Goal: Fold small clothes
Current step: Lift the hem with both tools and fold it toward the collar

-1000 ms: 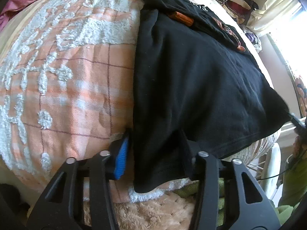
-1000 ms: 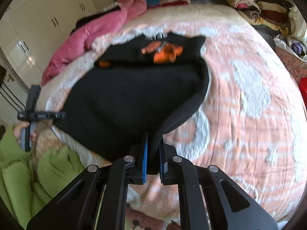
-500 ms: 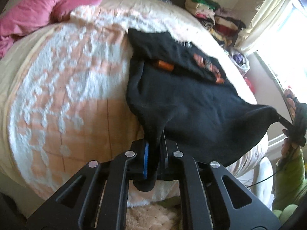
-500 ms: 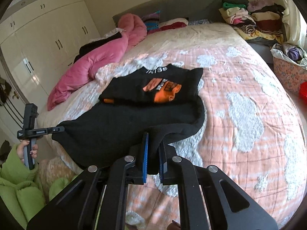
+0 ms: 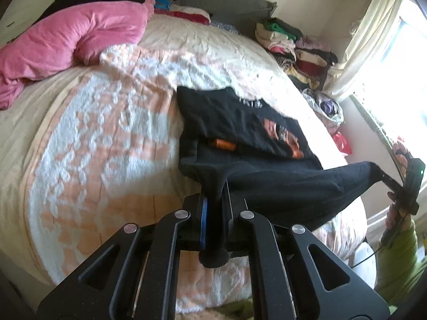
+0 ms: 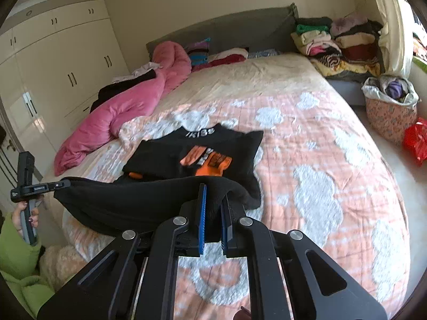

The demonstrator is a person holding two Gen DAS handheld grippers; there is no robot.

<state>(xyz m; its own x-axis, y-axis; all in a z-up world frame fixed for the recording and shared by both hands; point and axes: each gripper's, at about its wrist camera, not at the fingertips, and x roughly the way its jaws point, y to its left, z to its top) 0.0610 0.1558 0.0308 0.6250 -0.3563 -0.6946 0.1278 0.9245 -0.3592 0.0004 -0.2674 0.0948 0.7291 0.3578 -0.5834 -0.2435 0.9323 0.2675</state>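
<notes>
A black shirt [image 5: 240, 122] with an orange print [image 6: 210, 160] lies on the peach-and-white blanket [image 6: 320, 160] of a bed. Its near hem [image 6: 133, 200] is lifted off the bed and stretched between both grippers. My left gripper [image 5: 214, 205] is shut on one hem corner, with cloth bunched between the pads. My right gripper [image 6: 213, 205] is shut on the other corner. In each wrist view the other gripper shows at the end of the taut hem: the right gripper [image 5: 392, 184] and the left gripper [image 6: 57, 185], both in hands with green sleeves.
A pink duvet [image 6: 128, 106] lies along the bed's left side. Stacks of folded clothes [image 6: 333, 42] sit by the grey headboard. A floral basket [image 6: 389, 106] and a red bag [image 6: 416, 138] stand on the floor at the right. White wardrobes [image 6: 53, 66] line the left wall.
The left gripper closed on the hem corner. Both grippers then rose, lifting the hem off the bed and pulling it taut between them.
</notes>
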